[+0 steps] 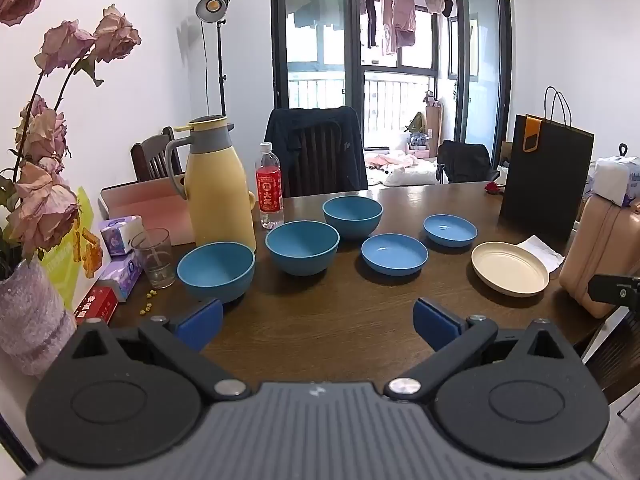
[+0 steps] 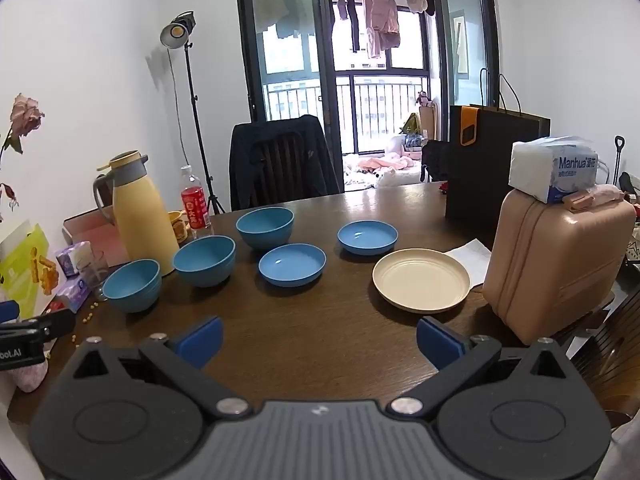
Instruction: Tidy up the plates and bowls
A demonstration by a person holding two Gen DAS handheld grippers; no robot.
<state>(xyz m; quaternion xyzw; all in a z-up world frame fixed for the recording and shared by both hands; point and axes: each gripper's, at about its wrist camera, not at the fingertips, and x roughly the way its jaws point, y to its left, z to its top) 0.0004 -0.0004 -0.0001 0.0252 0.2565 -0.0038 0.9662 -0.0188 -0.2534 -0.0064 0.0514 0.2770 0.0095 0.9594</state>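
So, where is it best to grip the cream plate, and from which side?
Probably at the near rim of the cream plate, coming from the front with the open right gripper. The plate lies flat and shallow, so only its raised rim gives a hold: one finger over it, one under. The pink case blocks its right side.

place: home dining room | evidence: dark wooden dining table point(image 1: 320, 332) with chairs point(image 1: 316, 152); laundry point(image 2: 380, 20) drying on a glazed balcony behind sliding doors; yellow thermos jug point(image 1: 218, 184); dried roses point(image 1: 52, 128) in a vase; pink suitcase point(image 2: 560, 264)
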